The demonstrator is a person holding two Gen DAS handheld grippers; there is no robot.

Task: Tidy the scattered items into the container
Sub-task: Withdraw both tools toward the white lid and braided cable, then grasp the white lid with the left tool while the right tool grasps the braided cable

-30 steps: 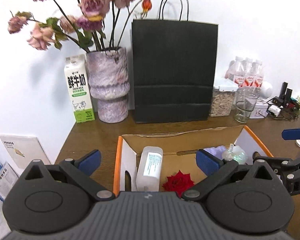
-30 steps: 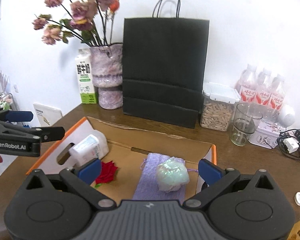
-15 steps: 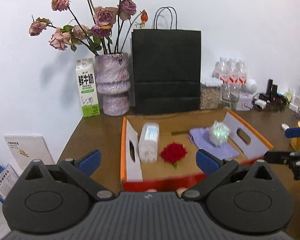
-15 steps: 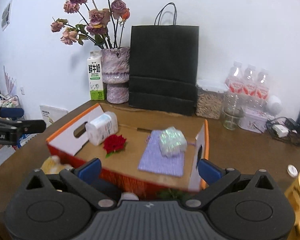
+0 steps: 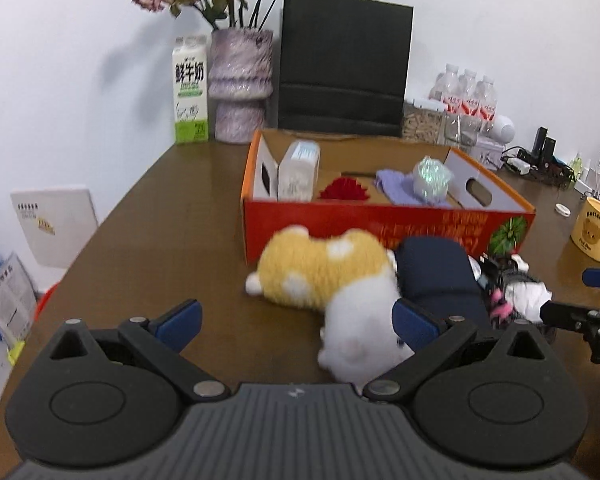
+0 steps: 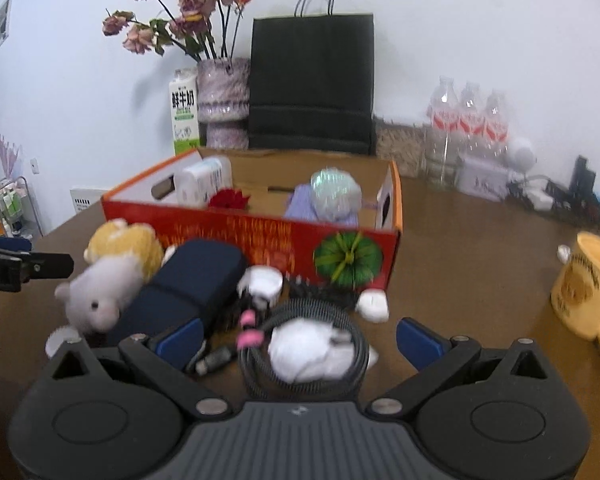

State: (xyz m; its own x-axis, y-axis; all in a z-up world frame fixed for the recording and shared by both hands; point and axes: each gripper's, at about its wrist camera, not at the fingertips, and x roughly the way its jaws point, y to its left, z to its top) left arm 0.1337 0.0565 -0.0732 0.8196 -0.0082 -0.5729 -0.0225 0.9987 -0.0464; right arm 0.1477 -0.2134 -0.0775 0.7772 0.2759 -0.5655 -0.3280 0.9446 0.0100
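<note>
Cardboard box (image 5: 380, 224) holding bottle (image 5: 299, 171), plush toy (image 5: 324, 276) outside its front edge, both grippers' fingers spread, empty.

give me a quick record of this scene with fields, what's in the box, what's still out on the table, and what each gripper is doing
container: cardboard box, open top, on the brown table
in box: white bottle, red flower, purple cloth with an iridescent ball on it
still out, in front of box: plush toy, dark blue case, coiled cable, crumpled white tissue, hairbrush
left gripper: open, empty, above plush toy
right gripper: open, empty, above cable and tissue
off to the right: yellow mug
</note>
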